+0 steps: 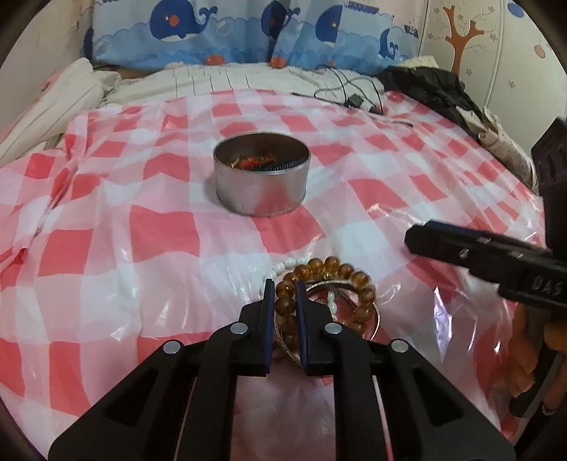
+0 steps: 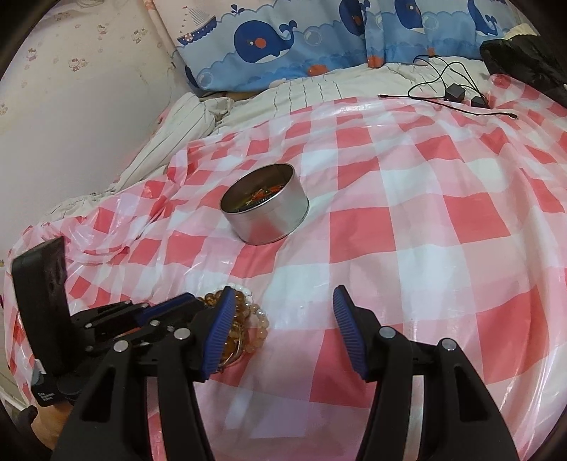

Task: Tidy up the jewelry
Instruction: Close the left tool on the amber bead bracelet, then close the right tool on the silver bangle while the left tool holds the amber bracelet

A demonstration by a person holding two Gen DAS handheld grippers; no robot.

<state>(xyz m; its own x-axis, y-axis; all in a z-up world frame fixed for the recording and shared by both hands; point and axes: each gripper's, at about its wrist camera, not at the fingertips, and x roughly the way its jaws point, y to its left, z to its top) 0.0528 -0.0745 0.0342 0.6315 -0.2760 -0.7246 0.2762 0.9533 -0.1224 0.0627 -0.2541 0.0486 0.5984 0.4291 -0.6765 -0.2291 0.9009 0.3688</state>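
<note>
A heap of jewelry lies on the red-and-white checked sheet point(image 1: 141, 227): an amber bead bracelet point(image 1: 333, 266), a white bead strand point(image 1: 287, 264) and a thin metal bangle point(image 1: 336, 283). My left gripper point(image 1: 284, 287) is shut on the left side of the amber bracelet, with its beads pinched between the pads. A round metal tin point(image 1: 262, 195) stands further back and holds red and dark pieces. In the right wrist view my right gripper point(image 2: 283, 290) stands open over bare sheet, just right of the heap point(image 2: 248, 319). The tin point(image 2: 269, 223) sits beyond it.
Whale-print pillows point(image 1: 212, 32) line the back of the bed. Black cables with a charger point(image 2: 455, 94) lie at the far right next to a dark garment point(image 1: 432, 85). A striped blanket point(image 2: 184, 124) is bunched at the left by the wall.
</note>
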